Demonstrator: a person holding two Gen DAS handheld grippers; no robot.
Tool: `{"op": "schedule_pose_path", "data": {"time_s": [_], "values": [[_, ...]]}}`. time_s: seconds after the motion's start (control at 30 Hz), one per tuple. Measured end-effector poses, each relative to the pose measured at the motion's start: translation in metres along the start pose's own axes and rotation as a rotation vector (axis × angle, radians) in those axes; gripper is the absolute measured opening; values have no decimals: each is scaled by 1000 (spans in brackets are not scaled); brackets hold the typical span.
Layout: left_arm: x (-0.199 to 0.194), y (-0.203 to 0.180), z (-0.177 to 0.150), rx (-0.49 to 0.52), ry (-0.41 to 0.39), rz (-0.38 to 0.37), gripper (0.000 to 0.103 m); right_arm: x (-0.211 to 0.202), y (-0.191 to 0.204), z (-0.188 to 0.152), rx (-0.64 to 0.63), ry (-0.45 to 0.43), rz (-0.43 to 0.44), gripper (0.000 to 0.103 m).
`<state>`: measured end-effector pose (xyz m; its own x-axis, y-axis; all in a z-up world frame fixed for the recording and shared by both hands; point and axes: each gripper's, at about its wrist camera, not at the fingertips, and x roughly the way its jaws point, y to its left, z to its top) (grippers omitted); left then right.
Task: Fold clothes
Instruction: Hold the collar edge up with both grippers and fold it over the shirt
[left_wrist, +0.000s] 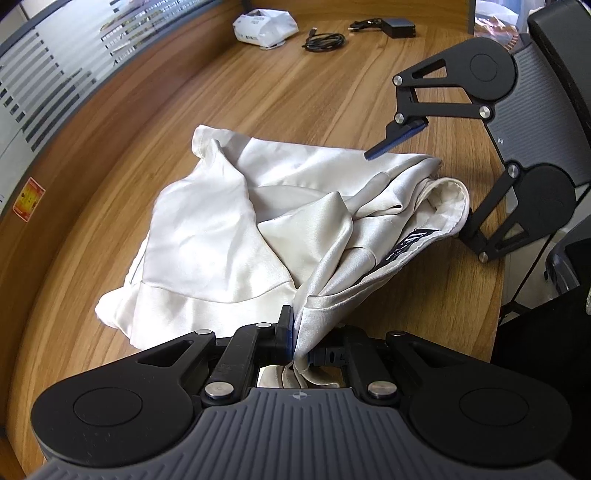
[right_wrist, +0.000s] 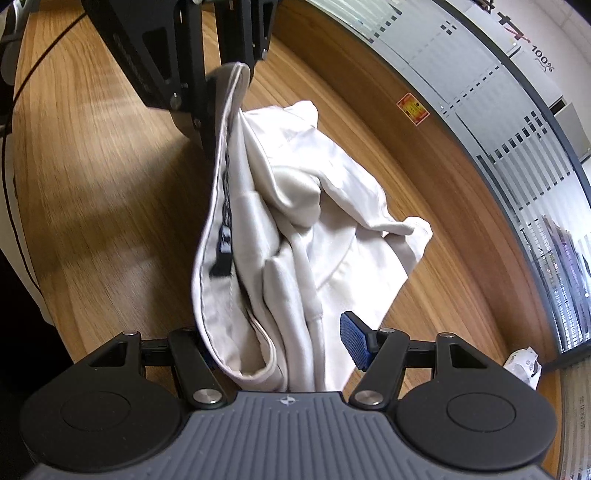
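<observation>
White garment (left_wrist: 207, 236) lies crumpled mid-table (left_wrist: 277, 96). Left gripper (left_wrist: 293, 345) is clamped on its near edge, likely anchoring it; right gripper (right_wrist: 280, 343) spread wide, straddling the waistband (right_wrist: 210, 236) ungripped, probably lining up a second hold.

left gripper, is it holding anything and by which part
Yes: the left gripper is shut on the white garment, pinching its near hem edge.
</observation>
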<state>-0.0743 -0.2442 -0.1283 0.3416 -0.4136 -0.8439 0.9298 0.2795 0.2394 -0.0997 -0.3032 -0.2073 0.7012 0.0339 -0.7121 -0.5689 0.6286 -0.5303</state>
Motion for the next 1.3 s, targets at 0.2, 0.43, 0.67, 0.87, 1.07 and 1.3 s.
{"op": "schedule_pose_path", "data": {"time_s": [0.2,0.43,0.67,0.87,1.07,1.3], "values": [[0,-3,-1,10,-1,14,9,-1,-9,-7,-61,0,52,35],[-3,-10,-5,31,-7,21,8,-11,-22,-4,-131,-4,150,11],[-17,-14,-8,-23,18,-47,8,-33,-34,4,-167,14,260,10],[-35,0,-2,-108,52,-146,9,-51,-56,21,-187,64,411,10],[-48,41,17,-203,61,-214,9,-51,-95,52,-238,98,487,10],[-36,97,32,-291,112,-277,9,-24,-145,89,-279,139,597,10]]}}
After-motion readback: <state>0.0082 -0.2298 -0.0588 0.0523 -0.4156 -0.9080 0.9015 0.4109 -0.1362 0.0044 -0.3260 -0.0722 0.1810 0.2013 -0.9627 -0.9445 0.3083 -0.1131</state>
